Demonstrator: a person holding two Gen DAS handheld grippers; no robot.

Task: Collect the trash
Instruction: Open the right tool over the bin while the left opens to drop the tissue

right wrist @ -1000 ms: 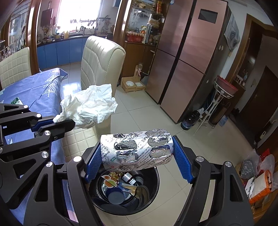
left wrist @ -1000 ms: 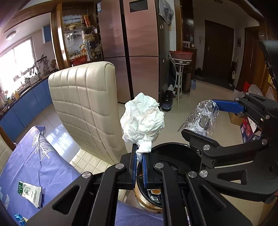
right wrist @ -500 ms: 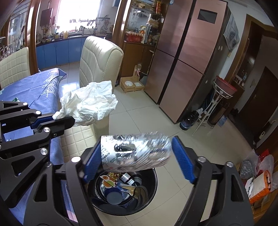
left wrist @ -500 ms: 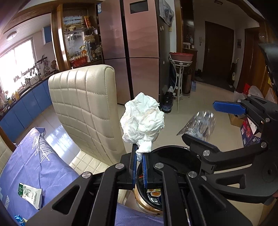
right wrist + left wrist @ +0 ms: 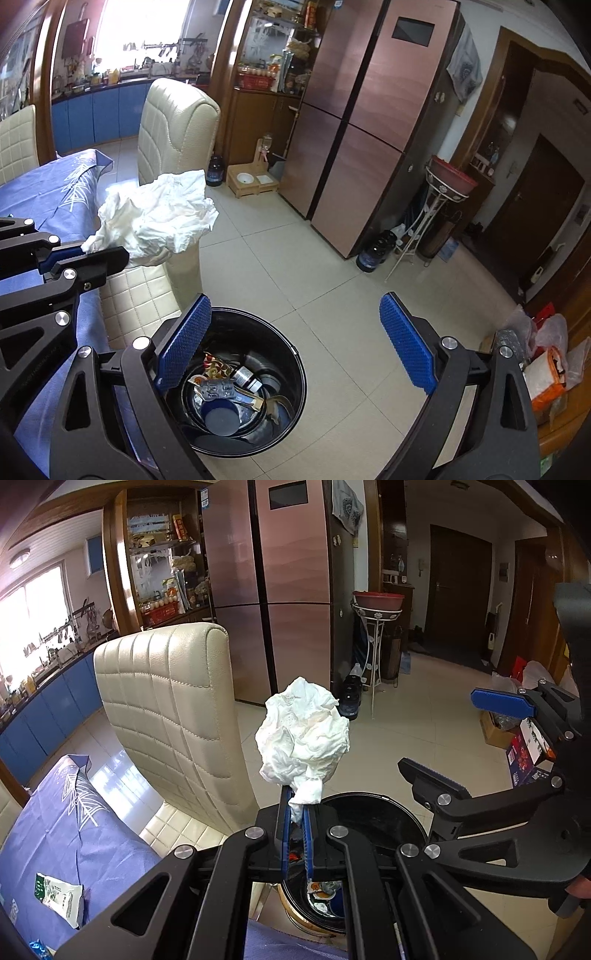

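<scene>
foil pack [image 5: 218,389] has dropped into bin [image 5: 295,373] below spread, empty right fingers [image 5: 406,343]; left fingers [image 5: 304,823] pinch tissue [image 5: 303,734] over the rim.

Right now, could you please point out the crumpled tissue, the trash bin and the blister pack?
crumpled tissue [image 5: 303,734], left wrist view, middle of the wad.
trash bin [image 5: 295,354], right wrist view, right rim.
blister pack [image 5: 216,389], right wrist view, foil face.

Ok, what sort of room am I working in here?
Most likely a home kitchen and dining area: a tall copper-coloured fridge, blue kitchen cabinets under the window, and a padded dining chair beside a table with a blue cloth.
</scene>
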